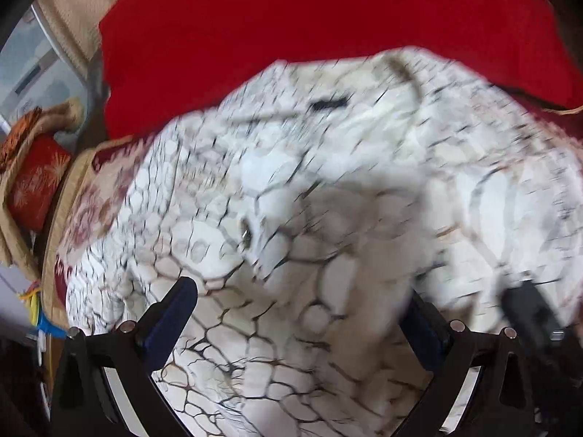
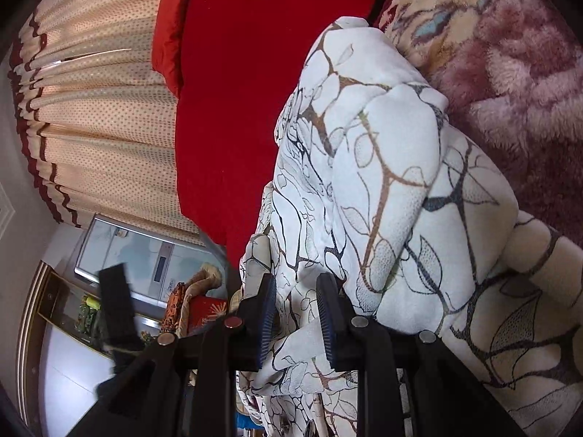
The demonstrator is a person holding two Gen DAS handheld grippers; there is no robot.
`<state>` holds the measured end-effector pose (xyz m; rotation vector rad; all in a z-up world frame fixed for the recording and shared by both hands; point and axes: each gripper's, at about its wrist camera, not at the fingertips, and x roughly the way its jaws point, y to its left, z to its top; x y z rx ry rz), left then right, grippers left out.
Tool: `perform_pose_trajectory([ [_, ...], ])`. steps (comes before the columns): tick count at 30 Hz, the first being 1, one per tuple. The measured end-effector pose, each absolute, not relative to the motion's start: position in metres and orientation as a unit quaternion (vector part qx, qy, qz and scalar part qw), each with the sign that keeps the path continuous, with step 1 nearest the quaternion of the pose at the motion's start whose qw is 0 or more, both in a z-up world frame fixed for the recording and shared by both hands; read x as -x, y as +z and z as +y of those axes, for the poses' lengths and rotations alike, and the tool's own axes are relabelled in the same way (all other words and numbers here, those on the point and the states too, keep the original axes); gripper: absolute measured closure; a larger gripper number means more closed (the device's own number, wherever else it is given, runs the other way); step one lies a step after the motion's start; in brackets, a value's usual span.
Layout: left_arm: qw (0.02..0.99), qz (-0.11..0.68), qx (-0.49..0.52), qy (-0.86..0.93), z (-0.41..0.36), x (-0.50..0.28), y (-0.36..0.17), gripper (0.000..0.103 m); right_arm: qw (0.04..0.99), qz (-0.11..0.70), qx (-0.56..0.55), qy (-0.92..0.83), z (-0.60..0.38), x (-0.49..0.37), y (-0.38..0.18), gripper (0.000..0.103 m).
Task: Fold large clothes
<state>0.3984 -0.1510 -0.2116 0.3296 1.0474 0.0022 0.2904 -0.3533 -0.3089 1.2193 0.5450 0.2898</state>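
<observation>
right wrist view shows the right gripper [image 2: 297,322] with its two blue pads pinching a fold of the big white garment [image 2: 393,196], the one with brown and black leaf lines all over it. the cloth runs up between the pads and bulges out in a thick roll toward the right. the pads are close together with cloth squeezed in the gap, so this one is holding on.

left wrist view is blurry. the left gripper [image 1: 298,313] has its blue pads spread wide apart, with nothing pinched. the same garment [image 1: 328,189] lies right under and ahead of it, filling most of the view, and part of it lies over the right pad. i cannot tell if the pads touch the cloth.

the garment lies on a bed, on a fuzzy flower blanket [image 2: 510,73] that shows past its right side in the right wrist view. a plain red cover [image 1: 309,18] lies past the far edge of the garment. a spotted curtain [image 2: 102,116] hangs beyond that.

i think the step now is to get a second hold so the cloth can be lifted and folded over. to do it well, the free gripper should go down to a clear edge or corner of the garment, not the puffy middle, and take just one layer. the holding gripper should keep its pinch tight and not tug, or the roll will slip and bunch up more.
</observation>
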Motion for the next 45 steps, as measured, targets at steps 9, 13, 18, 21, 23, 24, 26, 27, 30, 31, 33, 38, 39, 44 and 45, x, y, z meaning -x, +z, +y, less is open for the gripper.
perform_pose_trajectory([
  [9, 0.855, 0.508, -0.096, 0.051, -0.044, -0.363, -0.194, 0.000, 0.793, 0.256, -0.538, 0.126, -0.346, -0.294, -0.297, 0.078],
  [13, 0.858, 0.500, -0.077, 0.084, 0.023, -0.331, -0.188, 0.000, 0.797, 0.257, -0.532, 0.122, -0.344, -0.295, -0.294, 0.078],
  [18, 0.854, 0.507, -0.006, 0.116, 0.117, -0.298, -0.198, 0.000, 0.810, 0.261, -0.513, 0.114, -0.341, -0.295, -0.291, 0.077],
  [21, 0.845, 0.511, 0.060, 0.148, 0.176, -0.284, -0.209, 0.000, 0.814, 0.262, -0.507, 0.111, -0.339, -0.295, -0.289, 0.077],
  [23, 0.836, 0.509, 0.119, 0.169, 0.218, -0.272, -0.217, 0.000, 0.819, 0.262, -0.500, 0.106, -0.338, -0.295, -0.288, 0.077],
  [24, 0.832, 0.506, 0.145, 0.176, 0.236, -0.266, -0.222, 0.000, 0.822, 0.263, -0.495, 0.103, -0.336, -0.295, -0.287, 0.077],
  [26, 0.819, 0.499, 0.210, 0.188, 0.272, -0.258, -0.236, 0.000, 0.836, 0.267, -0.471, 0.092, -0.331, -0.295, -0.281, 0.077],
  [27, 0.813, 0.493, 0.244, 0.189, 0.286, -0.254, -0.244, 0.000, 0.843, 0.268, -0.458, 0.087, -0.328, -0.295, -0.278, 0.074],
  [30, 0.790, 0.482, 0.326, 0.194, 0.320, -0.246, -0.268, 0.000, 0.859, 0.271, -0.429, 0.073, -0.321, -0.294, -0.273, 0.074],
  [31, 0.780, 0.476, 0.357, 0.192, 0.331, -0.243, -0.278, 0.000, 0.863, 0.271, -0.421, 0.068, -0.319, -0.294, -0.272, 0.074],
  [33, 0.765, 0.466, 0.403, 0.189, 0.347, -0.240, -0.298, 0.000, 0.870, 0.271, -0.408, 0.062, -0.316, -0.294, -0.270, 0.074],
  [38, 0.707, 0.429, 0.544, 0.143, 0.370, -0.240, -0.349, 0.034, 0.892, 0.270, -0.360, 0.039, -0.303, -0.293, -0.264, 0.074],
  [39, 0.695, 0.421, 0.568, 0.132, 0.371, -0.242, -0.357, 0.034, 0.895, 0.270, -0.353, 0.036, -0.301, -0.293, -0.263, 0.074],
  [44, 0.672, 0.386, 0.627, 0.076, 0.353, -0.262, -0.365, 0.026, 0.897, 0.269, -0.350, 0.034, -0.302, -0.292, -0.264, 0.074],
  [45, 0.665, 0.379, 0.640, 0.065, 0.349, -0.269, -0.365, 0.023, 0.897, 0.269, -0.349, 0.033, -0.301, -0.292, -0.263, 0.074],
])
